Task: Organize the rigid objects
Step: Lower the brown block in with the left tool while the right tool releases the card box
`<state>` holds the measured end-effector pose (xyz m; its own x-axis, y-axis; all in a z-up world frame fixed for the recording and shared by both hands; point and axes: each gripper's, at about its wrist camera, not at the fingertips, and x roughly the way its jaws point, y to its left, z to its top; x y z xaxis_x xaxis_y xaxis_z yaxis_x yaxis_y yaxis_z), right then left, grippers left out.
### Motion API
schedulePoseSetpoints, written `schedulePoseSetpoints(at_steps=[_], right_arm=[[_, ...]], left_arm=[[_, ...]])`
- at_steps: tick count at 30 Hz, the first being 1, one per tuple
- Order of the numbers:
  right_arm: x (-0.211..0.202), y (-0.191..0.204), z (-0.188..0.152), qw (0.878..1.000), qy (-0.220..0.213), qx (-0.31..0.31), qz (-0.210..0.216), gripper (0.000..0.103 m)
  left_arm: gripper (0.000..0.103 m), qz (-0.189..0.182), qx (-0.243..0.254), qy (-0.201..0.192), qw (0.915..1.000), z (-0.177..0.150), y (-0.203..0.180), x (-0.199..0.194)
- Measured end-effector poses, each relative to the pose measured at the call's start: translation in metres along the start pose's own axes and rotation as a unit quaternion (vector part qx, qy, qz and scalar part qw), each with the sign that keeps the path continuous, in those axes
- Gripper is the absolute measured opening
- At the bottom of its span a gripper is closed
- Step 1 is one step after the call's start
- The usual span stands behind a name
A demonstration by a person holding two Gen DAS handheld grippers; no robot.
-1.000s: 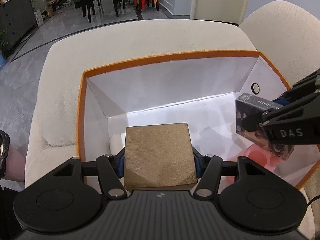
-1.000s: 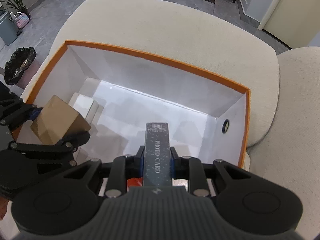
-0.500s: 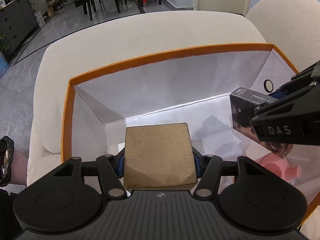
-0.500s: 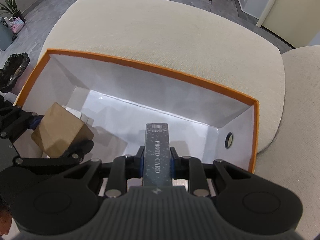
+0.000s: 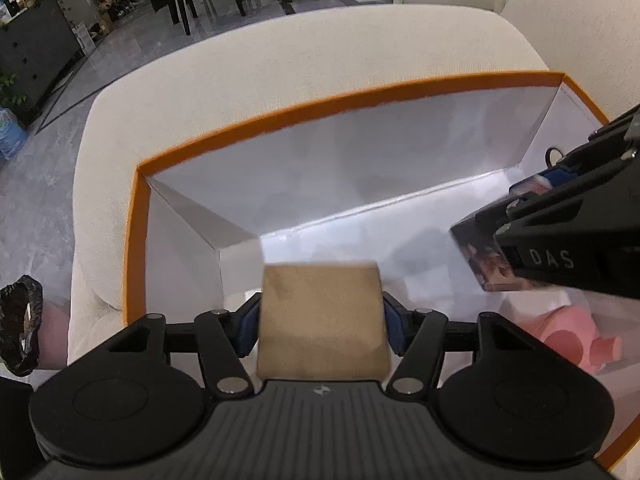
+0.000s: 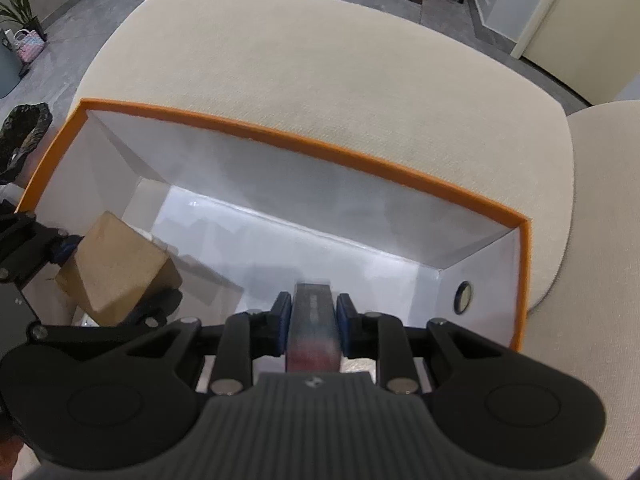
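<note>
left gripper (image 5: 322, 316) is clamped on a tan cube (image 5: 322, 320), held over the left end of the orange-rimmed white box (image 5: 280, 120). right gripper (image 6: 313, 322) pinches a slim dark card box (image 6: 314, 328) above the box's right half. a pink object (image 5: 560, 340) lies on the box floor under it. the box sits on a cream cushion (image 6: 320, 80).

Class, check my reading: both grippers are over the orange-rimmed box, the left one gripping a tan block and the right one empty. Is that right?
Not quite. The right gripper is not empty: in the right wrist view it is shut on a dark card box. The rest holds: the left gripper grips the tan block over the orange-rimmed box.
</note>
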<state>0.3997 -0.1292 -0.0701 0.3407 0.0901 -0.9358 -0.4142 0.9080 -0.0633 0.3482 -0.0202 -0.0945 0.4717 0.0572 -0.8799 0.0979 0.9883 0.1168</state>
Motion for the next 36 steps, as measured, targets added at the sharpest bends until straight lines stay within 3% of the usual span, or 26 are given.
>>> schedulePoseSetpoints(at_steps=[11, 20, 27, 36], right_arm=[[0.001, -0.006, 0.001, 1.0, 0.014, 0.004, -0.016, 0.028], [0.0, -0.022, -0.006, 0.997, 0.005, 0.015, -0.081, 0.033], [-0.006, -0.029, -0.01, 0.997, 0.0, 0.031, -0.067, 0.032], [-0.019, -0.035, -0.009, 0.997, -0.009, 0.025, -0.075, 0.032]], left_arm=[[0.077, 0.009, -0.007, -0.004, 0.9999, 0.001, 0.003, -0.002], [0.077, 0.008, -0.007, -0.011, 0.9999, 0.001, 0.001, -0.009], [0.077, -0.028, -0.002, -0.004, 0.9996, 0.002, -0.02, -0.007], [0.077, -0.022, 0.002, -0.02, 0.9996, 0.005, -0.026, -0.021]])
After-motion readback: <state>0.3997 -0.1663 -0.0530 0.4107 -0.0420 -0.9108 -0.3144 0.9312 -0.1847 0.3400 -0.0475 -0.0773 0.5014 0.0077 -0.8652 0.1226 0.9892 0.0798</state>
